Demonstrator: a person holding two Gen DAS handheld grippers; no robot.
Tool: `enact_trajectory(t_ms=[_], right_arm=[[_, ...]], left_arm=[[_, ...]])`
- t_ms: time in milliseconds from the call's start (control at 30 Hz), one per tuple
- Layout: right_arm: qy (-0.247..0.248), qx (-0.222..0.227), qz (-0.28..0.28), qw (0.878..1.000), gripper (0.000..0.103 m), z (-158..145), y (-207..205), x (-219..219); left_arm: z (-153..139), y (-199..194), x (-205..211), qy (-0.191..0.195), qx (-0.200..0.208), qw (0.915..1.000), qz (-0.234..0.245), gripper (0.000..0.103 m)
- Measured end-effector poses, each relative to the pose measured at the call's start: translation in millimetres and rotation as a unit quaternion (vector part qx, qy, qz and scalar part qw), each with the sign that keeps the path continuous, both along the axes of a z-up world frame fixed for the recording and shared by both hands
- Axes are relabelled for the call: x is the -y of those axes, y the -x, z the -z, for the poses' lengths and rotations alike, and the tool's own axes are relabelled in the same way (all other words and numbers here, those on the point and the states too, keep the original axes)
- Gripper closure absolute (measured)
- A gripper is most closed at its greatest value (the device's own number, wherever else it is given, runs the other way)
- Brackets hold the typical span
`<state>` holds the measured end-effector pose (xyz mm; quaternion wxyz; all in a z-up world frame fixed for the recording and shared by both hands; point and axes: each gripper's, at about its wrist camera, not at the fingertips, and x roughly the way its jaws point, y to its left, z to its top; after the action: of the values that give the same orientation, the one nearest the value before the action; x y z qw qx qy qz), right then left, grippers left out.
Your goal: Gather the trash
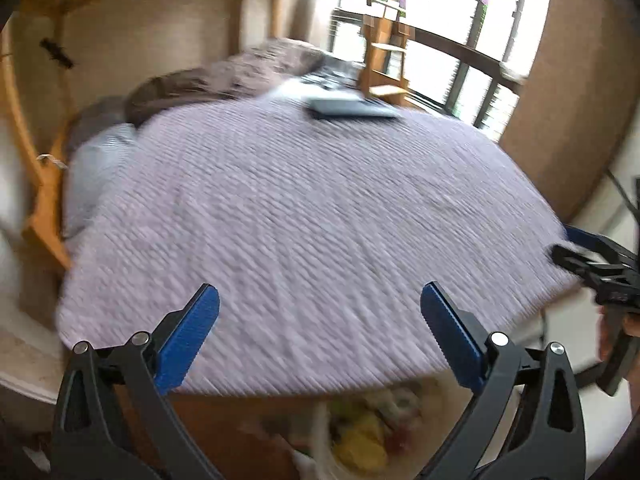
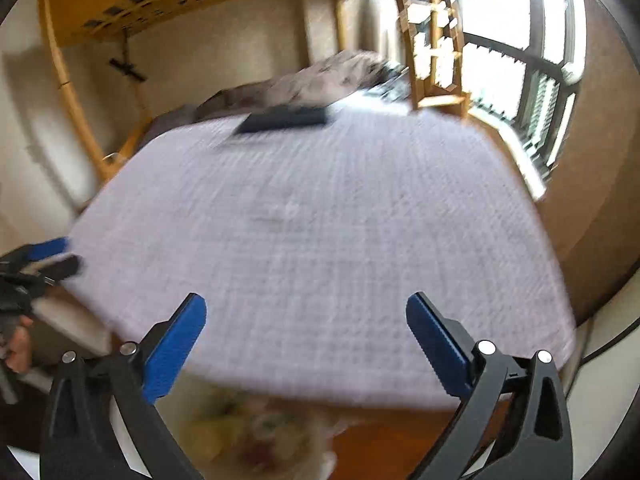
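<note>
Both views are motion-blurred. My left gripper (image 1: 320, 296) stands open over the near edge of a bed covered by a lilac quilt (image 1: 312, 208), nothing between its blue pads. My right gripper (image 2: 306, 304) is open too and empty above the same quilt (image 2: 320, 220). Below the bed's edge lies a blurred heap of trash (image 1: 368, 432) with yellow and white pieces, seemingly in a white bag; it appears again as trash (image 2: 248, 436) low in the right wrist view. The right gripper (image 1: 596, 264) shows at the left view's right edge, the left gripper (image 2: 36, 260) at the other's left edge.
A flat dark object (image 1: 348, 108) lies far back on the quilt, dark object (image 2: 286, 118). A grey blanket (image 1: 240, 72) is bunched behind it. A wooden bunk frame (image 2: 72, 92) and ladder (image 1: 384, 52) surround the bed. A bright window (image 2: 520, 60) is at the right.
</note>
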<state>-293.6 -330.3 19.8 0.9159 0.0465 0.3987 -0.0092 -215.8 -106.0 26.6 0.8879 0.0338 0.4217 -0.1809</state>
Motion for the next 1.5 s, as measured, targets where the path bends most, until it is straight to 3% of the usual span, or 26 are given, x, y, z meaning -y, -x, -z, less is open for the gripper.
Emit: enact_trajectory(t_ms=[300, 567, 867, 1100, 1500], right_arm=[[0.044, -0.014, 0.096, 0.994, 0.004, 15.6, -109.0, 98.5], [0.057, -0.054, 0.141, 0.987, 0.004, 46.5, -158.9, 155.0], [0.031, -0.073, 0.162, 0.984, 0.004, 63.3, -162.2, 181.1], [0.032, -0.073, 0.161, 0.984, 0.004, 65.0, -136.7, 170.8], [0.032, -0.073, 0.161, 0.984, 0.004, 65.2, -134.1, 170.5]], left_arm=[[16.0, -119.7, -26.1, -0.045, -0.004, 0.9939, -0.101, 0.002], [42.8, -169.2, -47.0, -0.062, -0.032, 0.9893, -0.128, 0.001], [57.5, -184.4, -60.8, -0.064, -0.041, 0.9861, -0.148, 0.001], [56.9, -175.3, -65.6, -0.062, -0.042, 0.9851, -0.155, 0.001], [57.0, -172.9, -67.3, -0.062, -0.043, 0.9853, -0.153, 0.001]])
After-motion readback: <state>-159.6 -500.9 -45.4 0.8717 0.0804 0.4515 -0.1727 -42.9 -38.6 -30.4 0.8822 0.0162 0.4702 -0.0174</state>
